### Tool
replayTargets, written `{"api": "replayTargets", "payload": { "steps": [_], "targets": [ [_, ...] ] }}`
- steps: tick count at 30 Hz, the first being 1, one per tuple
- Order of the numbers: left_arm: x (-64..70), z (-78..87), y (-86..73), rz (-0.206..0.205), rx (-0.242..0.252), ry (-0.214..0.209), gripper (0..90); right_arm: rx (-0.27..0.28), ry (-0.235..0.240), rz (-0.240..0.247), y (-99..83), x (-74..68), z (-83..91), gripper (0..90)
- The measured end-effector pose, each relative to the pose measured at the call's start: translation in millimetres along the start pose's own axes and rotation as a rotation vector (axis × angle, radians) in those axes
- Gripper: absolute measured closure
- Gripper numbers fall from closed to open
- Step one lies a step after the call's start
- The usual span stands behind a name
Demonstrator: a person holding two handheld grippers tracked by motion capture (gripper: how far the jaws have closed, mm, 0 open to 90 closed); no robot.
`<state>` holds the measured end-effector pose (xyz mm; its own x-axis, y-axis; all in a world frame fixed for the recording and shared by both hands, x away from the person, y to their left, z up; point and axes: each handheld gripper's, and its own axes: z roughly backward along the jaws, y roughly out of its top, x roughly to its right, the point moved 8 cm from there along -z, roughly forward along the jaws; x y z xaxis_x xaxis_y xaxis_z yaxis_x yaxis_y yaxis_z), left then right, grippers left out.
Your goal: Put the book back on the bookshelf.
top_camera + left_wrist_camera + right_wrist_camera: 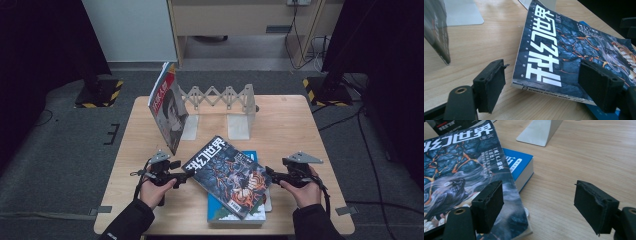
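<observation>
dark magazine lies askew atop blue book, lower centre of frame, on wooden surface. thin, floppy, glossy cover, likely slippery and light; best pinched at spine edge or free corner overhanging book. left claw just beside its left edge, jaws apart, empty. right claw near right edge, jaws wide apart. both hands low, level. bookend rack behind, leaning magazine upper left.
</observation>
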<state>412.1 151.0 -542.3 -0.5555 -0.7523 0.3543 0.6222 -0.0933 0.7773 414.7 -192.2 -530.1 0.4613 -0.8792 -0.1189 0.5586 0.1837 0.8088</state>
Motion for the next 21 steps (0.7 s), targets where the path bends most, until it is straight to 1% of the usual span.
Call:
{"api": "replayTargets", "payload": {
  "steps": [2, 5, 6, 7, 8, 12, 13, 18, 21],
  "targets": [
    [-0.9, -1.6, -0.7, -0.002, -0.007, -0.003, 20.9, -0.008, 0.013, 0.006, -1.1, -4.4, -1.9, 23.7],
    [-1.7, -4.5, -2.0, 0.008, -0.017, -0.014, 20.8, -0.016, 0.021, 0.011, -2.3, -7.6, -3.7, 23.6],
    [-2.3, -6.5, -2.6, 0.03, -0.014, -0.031, 20.8, -0.024, 0.031, 0.015, -3.6, -10.9, -5.7, 23.6],
    [-2.3, -6.5, -2.6, 0.03, -0.014, -0.031, 20.9, -0.024, 0.031, 0.015, -3.6, -10.9, -5.7, 23.6],
    [-3.1, -7.6, -3.9, 0.046, -0.021, -0.041, 20.9, -0.029, 0.042, 0.016, -4.9, -13.9, -7.7, 23.7],
    [-5.2, -11.5, -7.6, 0.066, -0.039, -0.062, 21.6, -0.037, 0.054, 0.015, -6.4, -18.1, -10.2, 23.7],
    [-5.1, -12.6, -8.3, 0.066, -0.043, -0.068, 21.8, -0.042, 0.058, 0.023, -7.1, -19.0, -11.2, 23.7],
    [-3.6, -20.6, -10.5, 0.072, -0.062, -0.093, 22.2, -0.053, 0.066, 0.021, -9.4, -22.7, -14.2, 23.8],
    [-2.0, -25.3, -10.5, 0.083, -0.066, -0.117, 22.1, -0.058, 0.067, 0.025, -10.4, -23.3, -15.3, 23.7]
  ]
}}
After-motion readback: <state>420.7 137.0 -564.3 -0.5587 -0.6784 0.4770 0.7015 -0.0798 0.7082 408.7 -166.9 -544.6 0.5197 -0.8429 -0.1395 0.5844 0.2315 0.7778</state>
